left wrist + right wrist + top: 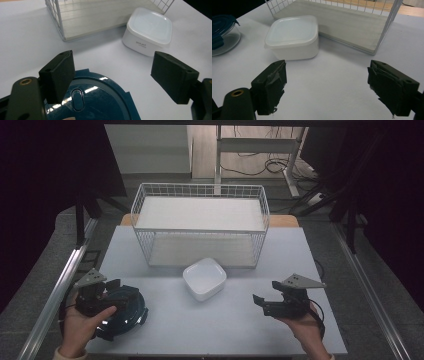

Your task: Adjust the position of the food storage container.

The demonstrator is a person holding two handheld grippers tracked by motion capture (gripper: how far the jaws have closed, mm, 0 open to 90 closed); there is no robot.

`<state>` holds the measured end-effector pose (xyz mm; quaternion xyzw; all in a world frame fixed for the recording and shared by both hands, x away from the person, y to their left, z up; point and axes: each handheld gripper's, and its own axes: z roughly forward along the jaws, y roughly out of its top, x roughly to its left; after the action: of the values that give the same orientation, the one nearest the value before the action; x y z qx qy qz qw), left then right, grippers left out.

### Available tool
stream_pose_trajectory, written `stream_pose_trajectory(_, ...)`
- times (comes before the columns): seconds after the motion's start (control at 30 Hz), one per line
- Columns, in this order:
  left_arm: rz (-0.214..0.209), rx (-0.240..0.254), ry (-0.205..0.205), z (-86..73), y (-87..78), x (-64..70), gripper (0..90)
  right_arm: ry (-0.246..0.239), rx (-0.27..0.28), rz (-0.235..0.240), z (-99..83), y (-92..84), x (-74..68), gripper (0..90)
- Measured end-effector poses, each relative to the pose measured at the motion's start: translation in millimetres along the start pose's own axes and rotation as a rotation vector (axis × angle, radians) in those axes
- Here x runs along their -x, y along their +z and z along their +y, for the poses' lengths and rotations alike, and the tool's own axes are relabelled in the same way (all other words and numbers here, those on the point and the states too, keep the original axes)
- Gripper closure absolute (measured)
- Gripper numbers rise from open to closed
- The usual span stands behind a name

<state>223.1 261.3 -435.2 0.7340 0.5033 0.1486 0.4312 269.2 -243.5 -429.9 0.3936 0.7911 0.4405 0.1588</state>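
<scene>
Table [220,320]: blue-lidded container [122,312] beneath left tongs [111,287], apart; right tongs [259,301] apart.

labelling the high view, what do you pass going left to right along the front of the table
left gripper → round blue-lidded container → white square container → right gripper
</scene>
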Motion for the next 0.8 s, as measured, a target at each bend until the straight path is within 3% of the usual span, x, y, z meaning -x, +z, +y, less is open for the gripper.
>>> stream_pose_trajectory(0.5, 0.0, -0.011, 0.017, -5.4, -5.9, 1.3, 19.6, 0.03, -0.016, -0.003, -7.1, -1.6, 8.2, 16.4)
stream_pose_trajectory(0.8, 0.019, -0.02, -0.003, -5.5, -9.1, -5.5, 20.9, 0.024, -0.02, -0.007, -6.7, -1.5, 8.0, 16.7)
